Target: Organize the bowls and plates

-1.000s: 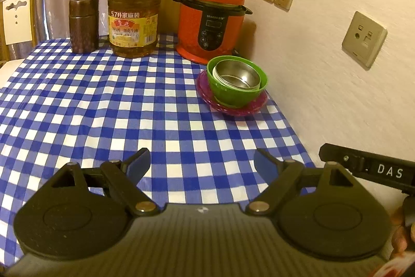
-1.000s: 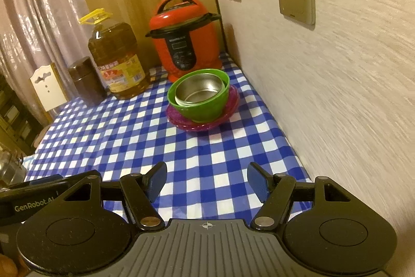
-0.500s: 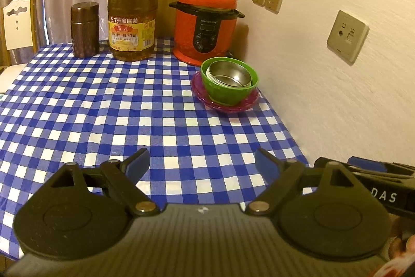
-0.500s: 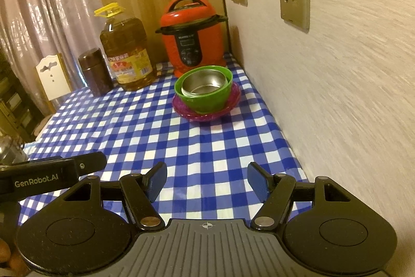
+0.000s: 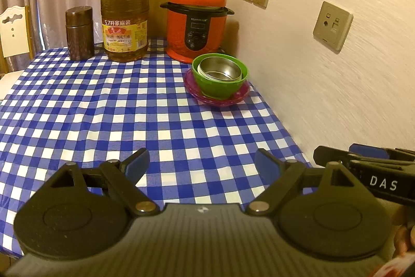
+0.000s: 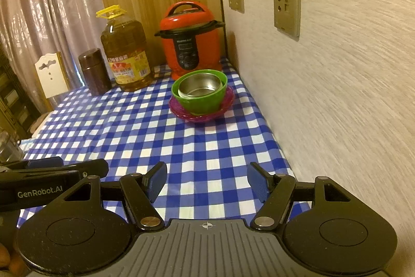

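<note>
Bowls and plate sit stacked near the far right side of the checked blue-and-white tablecloth (image 5: 109, 121), close to the wall: a steel bowl (image 5: 220, 69) nests inside a green bowl (image 5: 219, 86), and the green bowl rests on a translucent pink plate (image 5: 220, 100). Just behind the stack stands a red pressure cooker (image 5: 196, 22); to its left are a large bottle of cooking oil (image 5: 125, 20) with a yellow cap and a dark brown canister (image 5: 79, 33), all at the back edge of the table. Two wall sockets (image 5: 332, 29) show on the textured wall at the right.

Left gripper (image 5: 201, 165) hangs over the near edge of the cloth, well apart from the stack, its blue-padded jaws spread wide with nothing between them. Right gripper (image 6: 206, 181) is beside it, likewise over the near edge, jaws wide apart and empty. Each gripper shows at the edge of the other's view. Fingertips of the person's hand (image 5: 403, 240) show at the lower right corner of the left wrist view
</note>
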A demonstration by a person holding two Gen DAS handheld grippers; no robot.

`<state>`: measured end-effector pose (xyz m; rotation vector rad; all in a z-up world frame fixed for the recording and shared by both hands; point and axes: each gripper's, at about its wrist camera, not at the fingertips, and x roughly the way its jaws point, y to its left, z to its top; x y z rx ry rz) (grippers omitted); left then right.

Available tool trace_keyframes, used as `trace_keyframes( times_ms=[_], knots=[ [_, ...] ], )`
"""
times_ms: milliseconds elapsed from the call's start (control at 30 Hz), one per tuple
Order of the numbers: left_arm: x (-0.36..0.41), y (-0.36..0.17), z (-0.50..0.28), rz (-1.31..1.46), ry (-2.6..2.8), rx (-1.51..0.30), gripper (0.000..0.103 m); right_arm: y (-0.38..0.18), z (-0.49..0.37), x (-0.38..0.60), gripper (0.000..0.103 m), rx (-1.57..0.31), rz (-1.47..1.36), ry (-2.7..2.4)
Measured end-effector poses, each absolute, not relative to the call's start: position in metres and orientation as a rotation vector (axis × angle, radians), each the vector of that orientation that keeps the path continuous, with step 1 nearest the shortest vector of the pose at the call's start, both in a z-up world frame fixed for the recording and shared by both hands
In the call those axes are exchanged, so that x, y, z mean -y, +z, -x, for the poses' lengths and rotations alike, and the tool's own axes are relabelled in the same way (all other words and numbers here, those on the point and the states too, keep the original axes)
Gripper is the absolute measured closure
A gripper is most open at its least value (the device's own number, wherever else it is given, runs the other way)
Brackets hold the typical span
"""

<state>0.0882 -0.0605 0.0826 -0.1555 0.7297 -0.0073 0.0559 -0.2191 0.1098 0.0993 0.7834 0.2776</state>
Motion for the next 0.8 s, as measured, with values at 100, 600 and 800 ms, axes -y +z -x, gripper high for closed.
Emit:
trace_keyframes(
  times_ms=[100, 600, 800],
  knots=[
    [0.0619, 0.0838, -0.0856, 0.150, -0.006, -0.727, 0.016, 0.1123, -0.0526, 0.2206, 0.035, -0.777, -0.094, 0.278],
    [0.0622, 0.0890, -0.0787, 0.149, -0.008, -0.724, 0.016, 0.1189, -0.0491, 0.2240, 0.035, -0.768, -0.093, 0.270],
    [0.0615, 0.0892, -0.0787, 0.153, -0.009, -0.725, 0.016, 0.1198, -0.0507, 0.2260, 0.035, -0.769, -0.092, 0.268]
  ],
)
